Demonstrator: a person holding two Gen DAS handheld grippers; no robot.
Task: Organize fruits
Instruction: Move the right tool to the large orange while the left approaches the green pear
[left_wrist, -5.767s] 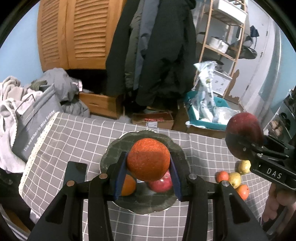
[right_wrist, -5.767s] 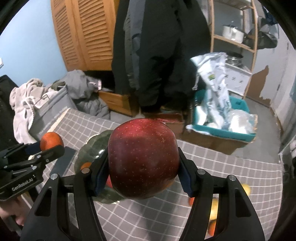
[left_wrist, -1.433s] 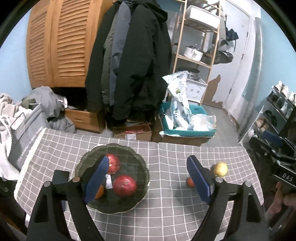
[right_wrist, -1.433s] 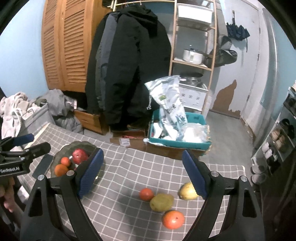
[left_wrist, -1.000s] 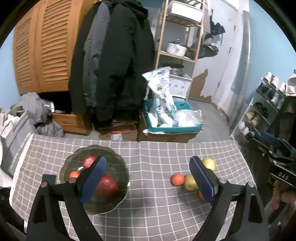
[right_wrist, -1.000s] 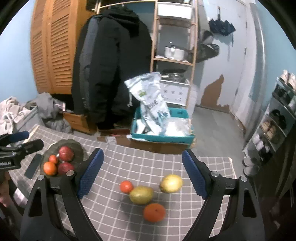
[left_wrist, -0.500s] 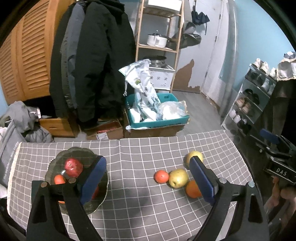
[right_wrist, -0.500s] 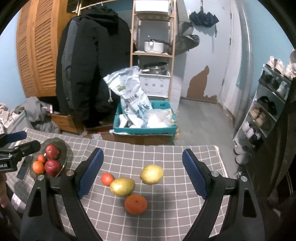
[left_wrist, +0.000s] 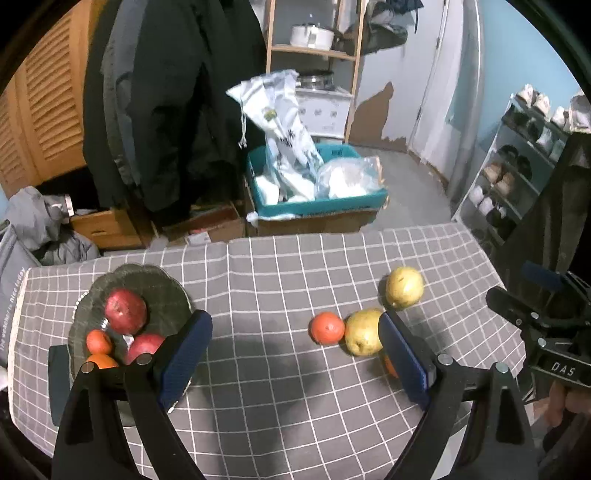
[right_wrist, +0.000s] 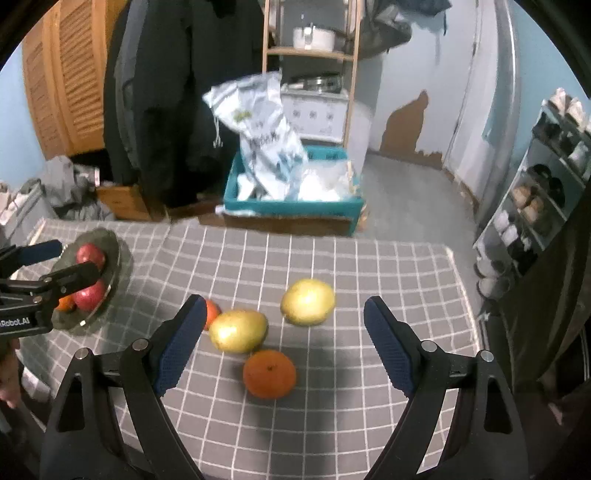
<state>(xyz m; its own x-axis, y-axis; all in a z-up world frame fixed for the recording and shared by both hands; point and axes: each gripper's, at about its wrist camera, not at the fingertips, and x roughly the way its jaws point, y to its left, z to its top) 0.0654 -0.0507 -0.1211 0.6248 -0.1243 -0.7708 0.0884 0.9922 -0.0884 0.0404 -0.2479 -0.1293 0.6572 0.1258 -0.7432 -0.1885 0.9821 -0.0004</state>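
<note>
Both grippers released, nothing between jaws: right gripper (right_wrist: 282, 338) over loose fruit, left gripper (left_wrist: 295, 354) nearer plate side. Nearest on checkered bench (right_wrist: 369, 424): big orange (right_wrist: 269, 373). Behind it yellow pear (right_wrist: 239, 331) touching small orange (right_wrist: 211, 313) at left; second pear (right_wrist: 307, 301) farther right. Far left: dark plate (left_wrist: 162, 291) with two red apples (left_wrist: 125, 311) and oranges.

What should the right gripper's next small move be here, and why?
Probably lower the open right gripper around the large orange: it lies loose on the checked cloth, nearest between the jaws, while the plate already holds fruit.
</note>
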